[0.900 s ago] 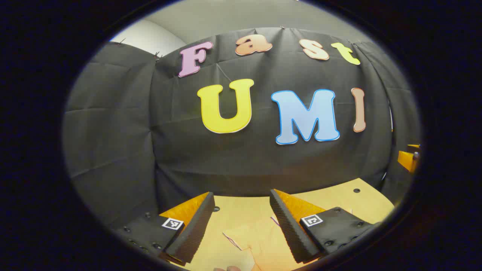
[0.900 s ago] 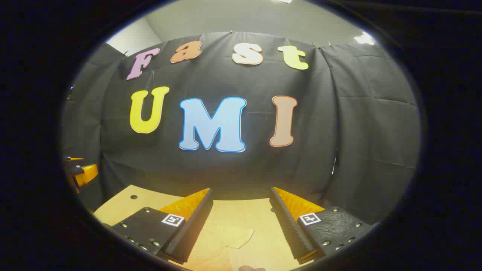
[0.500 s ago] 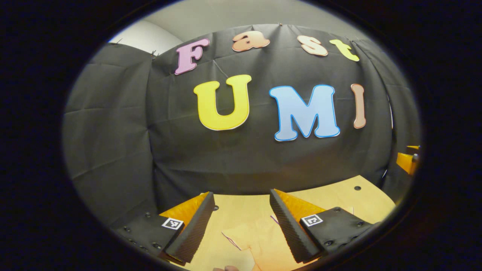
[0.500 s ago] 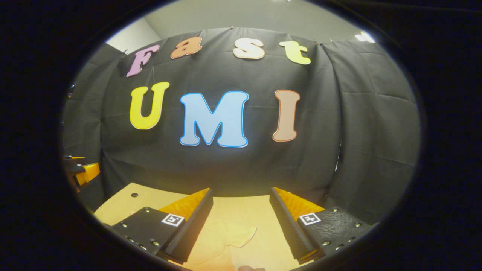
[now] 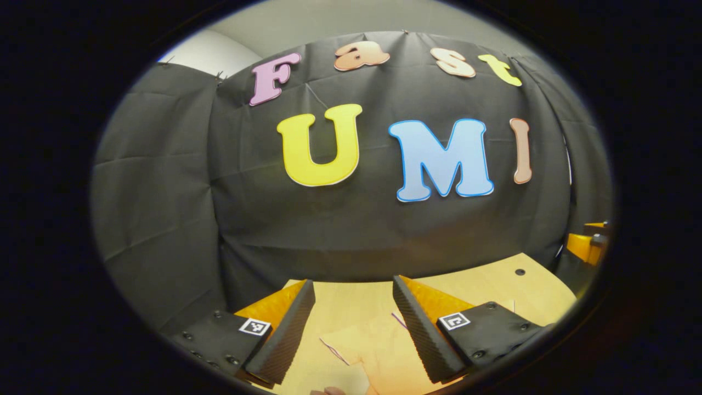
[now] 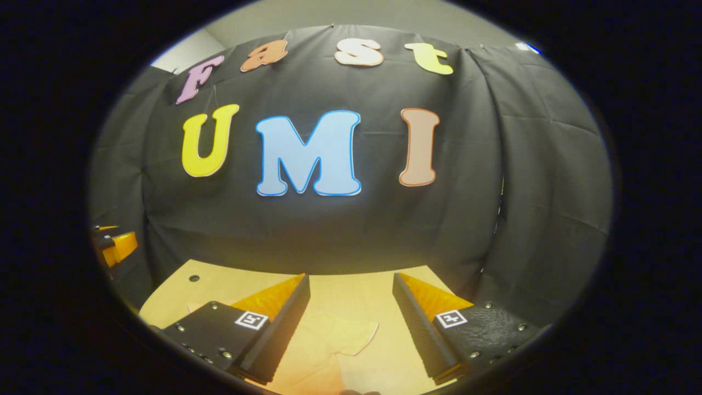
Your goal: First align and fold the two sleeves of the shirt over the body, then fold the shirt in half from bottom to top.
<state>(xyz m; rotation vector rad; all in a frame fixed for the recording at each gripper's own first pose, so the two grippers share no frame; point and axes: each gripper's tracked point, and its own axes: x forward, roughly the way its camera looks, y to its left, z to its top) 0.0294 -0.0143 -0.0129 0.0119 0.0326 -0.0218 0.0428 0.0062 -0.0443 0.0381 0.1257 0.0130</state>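
Observation:
The shirt point(image 5: 378, 351) is pale peach and lies flat on the wooden table point(image 5: 493, 285). In the left gripper view one sleeve end with a thin dark hem line shows low between the fingers. My left gripper point(image 5: 352, 284) hangs above it, open and holding nothing. In the right gripper view the shirt's other sleeve point(image 6: 343, 336) lies with a rounded cuff just below my right gripper point(image 6: 350, 278), which is also open and holds nothing. Most of the shirt is hidden below both views.
The black cloth wall stands close behind the table's point(image 6: 219, 277) far edge. Small holes point(image 5: 519, 271) dot the tabletop. The other gripper shows at the right edge point(image 5: 586, 246) of the left gripper view and at the left edge point(image 6: 116, 247) of the right gripper view.
Both views have tipped down a little, the right one more, so more tabletop and sleeve show. Both grippers stayed open.

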